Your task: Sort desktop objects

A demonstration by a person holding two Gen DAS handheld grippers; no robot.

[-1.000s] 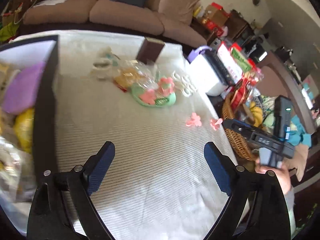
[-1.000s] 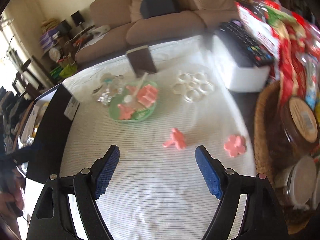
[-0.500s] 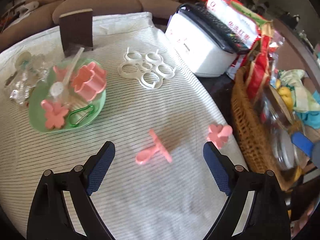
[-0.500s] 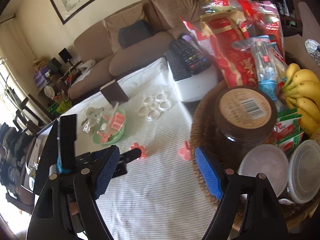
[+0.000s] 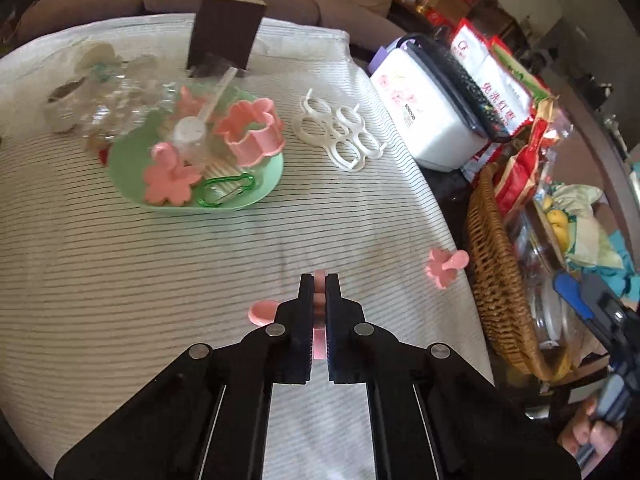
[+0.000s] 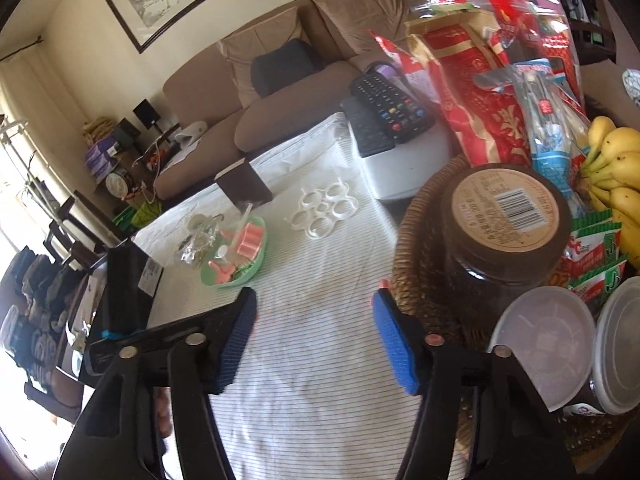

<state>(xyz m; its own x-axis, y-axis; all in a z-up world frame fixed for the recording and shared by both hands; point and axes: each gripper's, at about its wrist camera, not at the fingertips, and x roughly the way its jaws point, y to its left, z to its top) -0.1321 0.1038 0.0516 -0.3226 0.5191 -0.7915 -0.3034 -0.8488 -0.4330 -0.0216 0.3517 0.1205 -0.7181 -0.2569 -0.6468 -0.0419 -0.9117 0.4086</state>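
On the striped cloth, my left gripper [image 5: 319, 280] is shut on a pink flower-shaped stamp [image 5: 262, 314]; its rounded handle sticks out to the left of the fingers. A second pink flower stamp [image 5: 444, 266] lies to the right, close to the wicker basket [image 5: 492, 272]. In the right wrist view only a sliver of that second pink stamp [image 6: 383, 282] shows behind a fingertip. My right gripper [image 6: 316, 320] hovers over the cloth with its jaws closing and nothing between them. A green plate [image 5: 266, 178] holds pink cutters, a green clip and a small bottle.
A white ring holder [image 5: 340, 132] and a brown block [image 5: 226, 36] lie beyond the plate. A white box [image 5: 424, 120] carries remotes. The basket [image 6: 416, 220] holds a brown jar [image 6: 504, 216], snack bags, bananas and lidded tubs. Crumpled wrappers [image 5: 92, 104] sit at the left.
My left gripper came forward and down over the pink stamp and shut on it. My right gripper swung right toward the basket and its jaws narrowed.
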